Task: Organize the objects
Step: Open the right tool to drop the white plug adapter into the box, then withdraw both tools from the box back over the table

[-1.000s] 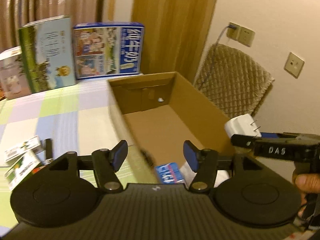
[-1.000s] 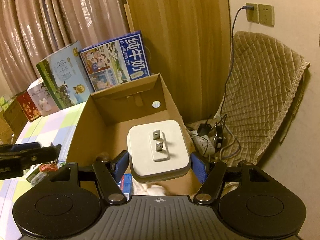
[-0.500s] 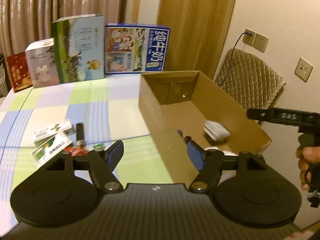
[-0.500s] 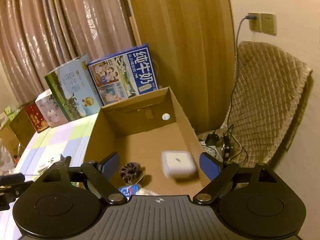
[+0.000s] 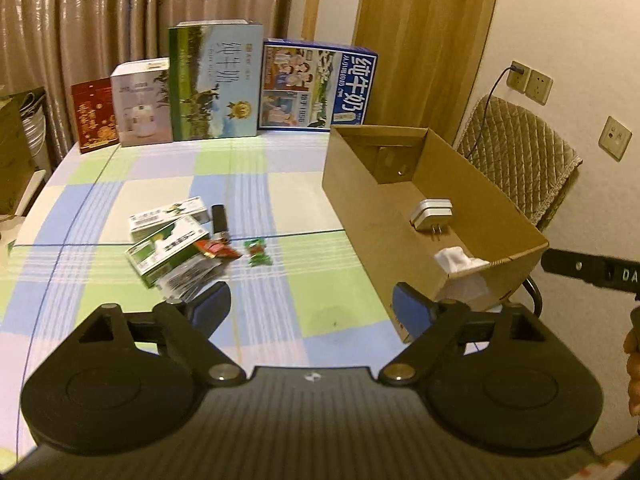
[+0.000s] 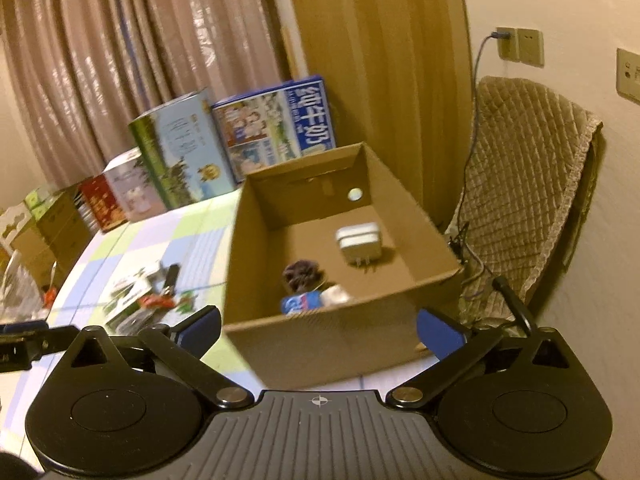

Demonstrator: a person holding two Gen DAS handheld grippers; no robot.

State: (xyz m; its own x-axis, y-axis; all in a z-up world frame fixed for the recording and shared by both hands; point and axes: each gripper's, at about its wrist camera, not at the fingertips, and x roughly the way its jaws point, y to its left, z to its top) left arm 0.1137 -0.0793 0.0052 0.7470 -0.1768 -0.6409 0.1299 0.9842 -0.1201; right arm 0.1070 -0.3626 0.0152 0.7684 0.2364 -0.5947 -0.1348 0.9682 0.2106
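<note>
Right wrist view: white square plug adapter (image 6: 359, 243) is seen lying inside the open brown cardboard box (image 6: 416, 252)
Both the right gripper (image 6: 319, 327) and left gripper (image 5: 311, 307) are held apart, empty; the small green-and-white cartons (image 5: 168, 240) on the checked tablecloth (image 5: 280, 184) are judged next for collection

along the far edge of the checked tablecloth (image 5: 256, 184) stand four cartons in a row: a small red box (image 5: 94, 114), a white box (image 5: 140, 104), a tall green-and-blue milk carton (image 5: 216, 80) and a blue milk carton (image 5: 318, 84) with chinese lettering. pleated brown curtains (image 5: 100, 20) hang behind them, with a wooden panel (image 5: 420, 40) to their right. a chair draped in a quilted tan cover (image 6: 524, 184) sits against the cream wall, below wall sockets (image 6: 518, 46) with a cable plugged into one.
</note>
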